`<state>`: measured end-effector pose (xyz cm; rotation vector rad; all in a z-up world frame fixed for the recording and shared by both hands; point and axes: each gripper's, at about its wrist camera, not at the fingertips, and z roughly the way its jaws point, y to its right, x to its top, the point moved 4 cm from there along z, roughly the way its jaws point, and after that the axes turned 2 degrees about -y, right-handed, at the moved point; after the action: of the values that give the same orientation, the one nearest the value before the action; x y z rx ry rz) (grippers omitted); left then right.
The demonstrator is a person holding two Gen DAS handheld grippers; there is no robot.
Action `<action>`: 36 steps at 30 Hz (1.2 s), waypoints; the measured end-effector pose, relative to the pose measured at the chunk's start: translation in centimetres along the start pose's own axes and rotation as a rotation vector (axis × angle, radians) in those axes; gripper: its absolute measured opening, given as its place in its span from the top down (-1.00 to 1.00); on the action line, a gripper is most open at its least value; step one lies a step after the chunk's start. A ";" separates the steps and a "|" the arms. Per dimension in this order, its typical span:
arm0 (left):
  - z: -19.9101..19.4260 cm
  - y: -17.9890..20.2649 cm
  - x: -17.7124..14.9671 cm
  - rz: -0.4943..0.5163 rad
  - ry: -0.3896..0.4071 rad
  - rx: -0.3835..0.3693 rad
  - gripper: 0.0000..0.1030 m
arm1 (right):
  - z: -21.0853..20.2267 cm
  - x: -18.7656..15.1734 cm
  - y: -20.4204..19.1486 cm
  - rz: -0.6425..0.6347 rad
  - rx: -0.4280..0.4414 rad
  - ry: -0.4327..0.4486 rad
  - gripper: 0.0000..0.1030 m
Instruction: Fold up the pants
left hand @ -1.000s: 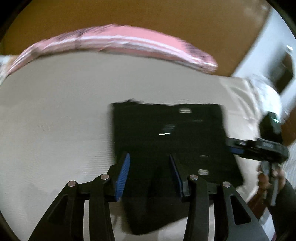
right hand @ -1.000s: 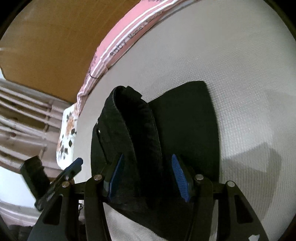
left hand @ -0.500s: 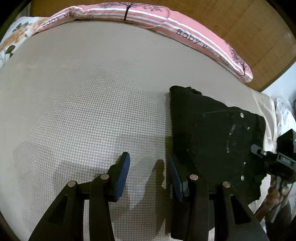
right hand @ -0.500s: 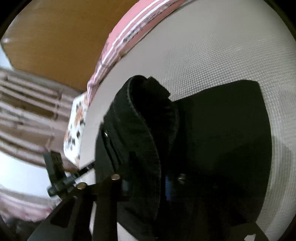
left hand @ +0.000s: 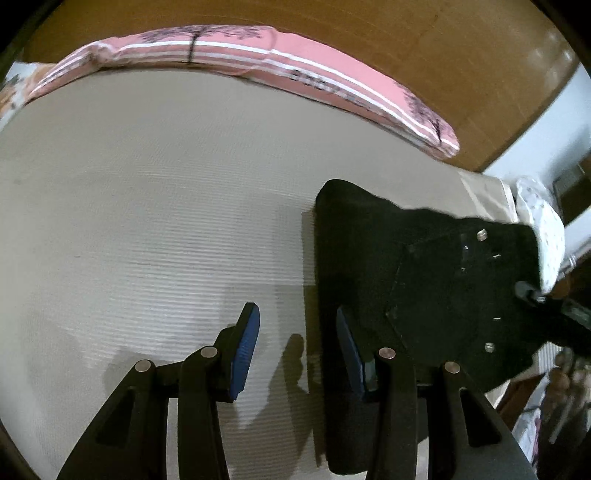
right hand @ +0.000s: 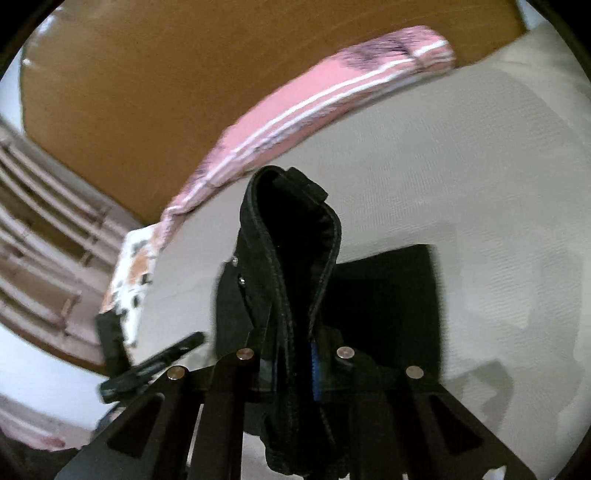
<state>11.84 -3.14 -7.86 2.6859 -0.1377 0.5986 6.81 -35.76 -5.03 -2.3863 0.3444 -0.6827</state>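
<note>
Black pants (left hand: 424,280) lie partly folded on the beige mattress (left hand: 147,221), at the right of the left wrist view. My left gripper (left hand: 295,350) is open and empty, hovering over the mattress with its right finger at the pants' left edge. My right gripper (right hand: 293,369) is shut on the pants' waistband end (right hand: 291,236) and holds it lifted, the thick fold standing up between the fingers. The rest of the pants (right hand: 388,295) lies flat beneath. The right gripper shows at the pants' right edge in the left wrist view (left hand: 546,306).
A pink striped pillow (left hand: 258,66) lies along the mattress's far edge against a wooden headboard (left hand: 369,33). A floral pillow (right hand: 133,273) sits at the mattress corner. White bedding (left hand: 546,229) lies at the right edge. The left gripper (right hand: 147,365) shows low left in the right wrist view.
My right gripper closed on the waistband end and lifted it up. My left gripper let go of the pants and moved left off them, staying open.
</note>
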 end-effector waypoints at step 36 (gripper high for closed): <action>4.0 5.2 -5.0 0.280 -0.110 0.076 0.06 | -0.8 -8.1 6.3 0.149 -0.210 0.028 0.57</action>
<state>7.93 -9.42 -11.52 2.7961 -0.5378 0.5456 -0.81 -37.75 -11.62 -2.5184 0.6265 -0.6379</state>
